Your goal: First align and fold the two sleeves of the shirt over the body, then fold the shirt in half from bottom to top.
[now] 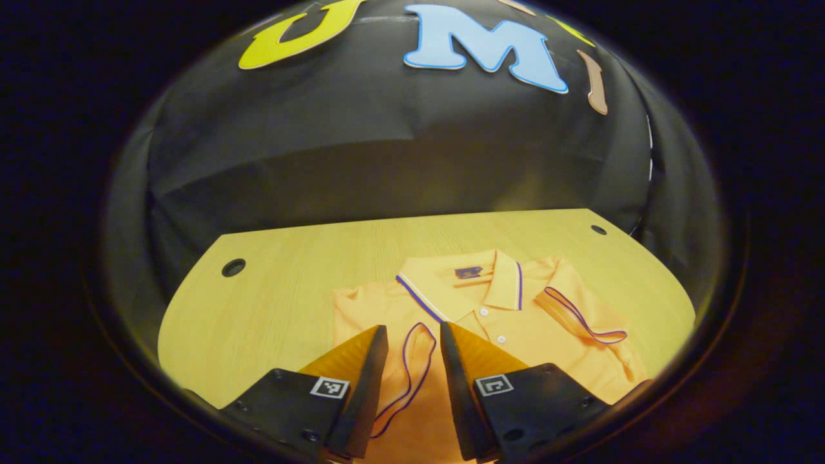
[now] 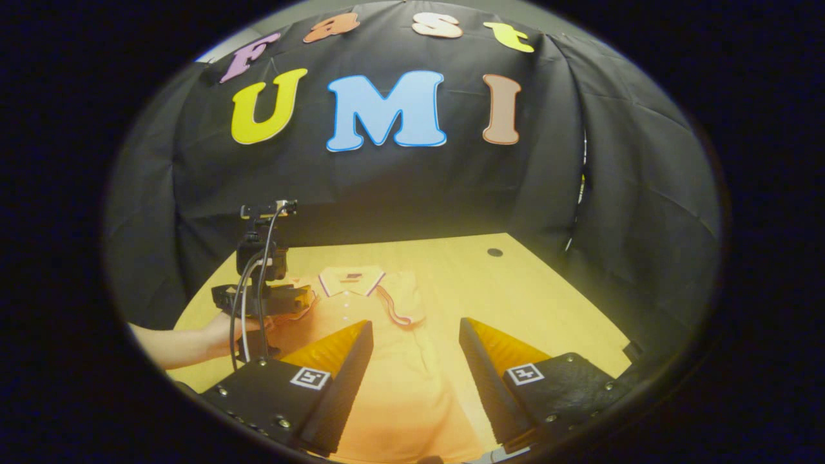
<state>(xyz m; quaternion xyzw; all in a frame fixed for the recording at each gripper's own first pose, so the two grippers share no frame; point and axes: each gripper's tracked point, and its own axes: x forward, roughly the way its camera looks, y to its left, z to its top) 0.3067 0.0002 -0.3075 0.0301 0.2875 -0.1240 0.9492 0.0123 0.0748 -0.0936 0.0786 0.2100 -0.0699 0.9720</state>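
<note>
Lying flat on the table, the shirt sits under both grippers' released fingers, collar label unreadable.

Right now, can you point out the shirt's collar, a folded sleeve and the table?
collar (image 1: 422,299): left gripper view, on its striped left flap.
sleeve (image 1: 583,319): left gripper view, on its trimmed cuff, folded over the shirt's body.
table (image 2: 528,290): right gripper view, on bare wood right of the shirt.
</note>
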